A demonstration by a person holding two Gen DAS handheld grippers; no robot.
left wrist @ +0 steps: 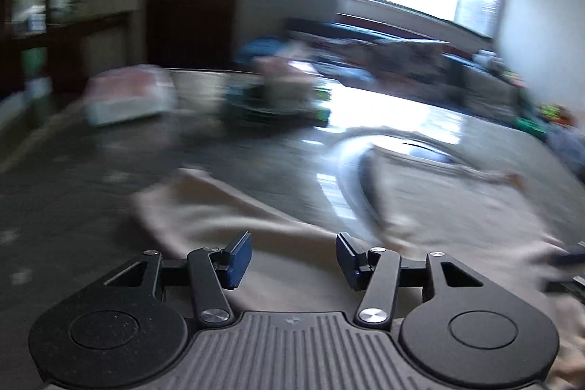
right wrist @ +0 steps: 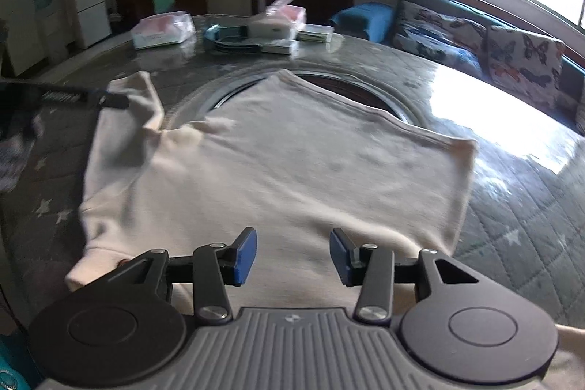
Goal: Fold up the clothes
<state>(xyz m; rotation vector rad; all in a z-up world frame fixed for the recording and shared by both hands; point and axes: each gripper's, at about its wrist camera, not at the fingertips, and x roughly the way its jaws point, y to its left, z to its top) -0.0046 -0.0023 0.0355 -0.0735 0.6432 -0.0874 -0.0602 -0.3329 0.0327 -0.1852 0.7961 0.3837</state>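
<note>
Cataloguing by size, largest first.

Counter [right wrist: 519, 218]: round, under a grey quilted cover with white stars, a glossy turntable ring at its middle. Window glare washes its right side.

Garment [right wrist: 292, 170]: pale cream top, spread flat across the near half of the counter, its far edge lying over the turntable ring. One sleeve [right wrist: 146, 97] angles up at the far left; a cuff or hem corner sits at the near left edge. The right side edge runs clean, with bare cover beyond it.

Clutter at the far rim: plastic-wrapped packs [right wrist: 162, 30], a stack of dishes [right wrist: 230, 42] and small boxes, well apart from the garment.

Right gripper [right wrist: 292, 256]: jaws part-open, nothing between the pads, hovering over the near hem of the cloth.

Left gripper [left wrist: 294, 260]: jaws part-open, nothing held, over cloth at the garment's left side; its view is heavily blurred. From the right wrist, its dark fingertip [right wrist: 113, 102] shows just beside the far-left sleeve.

Step in hand, as judged: the garment appears laid out, with both grippers free to take new holds for a fold. To do it well, pinch one layer at the sleeve and one at the hem on the same side, lift only enough to clear the cloth, and carry the fold across in a straight line so the edges meet.

Room: open cover to the right and near left; folding toward the middle keeps clear of the far clutter and the counter's near rim.
</note>
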